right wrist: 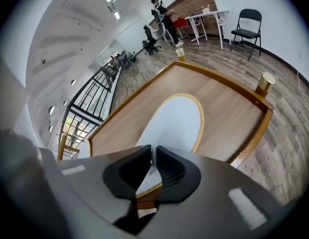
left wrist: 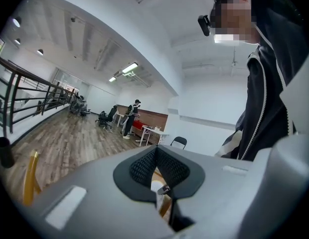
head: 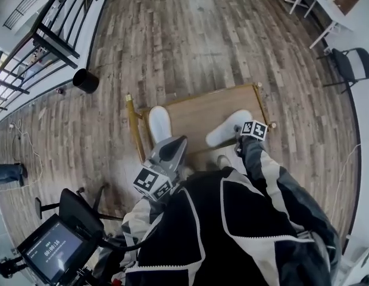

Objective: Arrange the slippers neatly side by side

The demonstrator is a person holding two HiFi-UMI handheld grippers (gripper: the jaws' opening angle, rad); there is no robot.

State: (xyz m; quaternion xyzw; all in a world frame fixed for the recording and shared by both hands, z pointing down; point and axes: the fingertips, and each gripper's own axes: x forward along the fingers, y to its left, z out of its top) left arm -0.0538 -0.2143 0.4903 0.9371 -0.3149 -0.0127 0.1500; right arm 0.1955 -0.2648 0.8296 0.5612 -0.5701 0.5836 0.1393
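Two white slippers lie on a low wooden table. One slipper lies at the table's left. The other slipper lies angled at the right. My right gripper is at that slipper's near end. In the right gripper view this yellow-rimmed slipper stretches away from the right gripper, which is shut on its near rim. The other slipper shows at the far left. My left gripper hangs over the table's near edge, just short of the left slipper, and is shut and empty. In its own view the left gripper points out into the room.
The table has gold posts at its corners. A black bin stands on the wooden floor beside a railing. A folding chair and a white desk stand at the far right. A screen device is near my left. A person stands far off.
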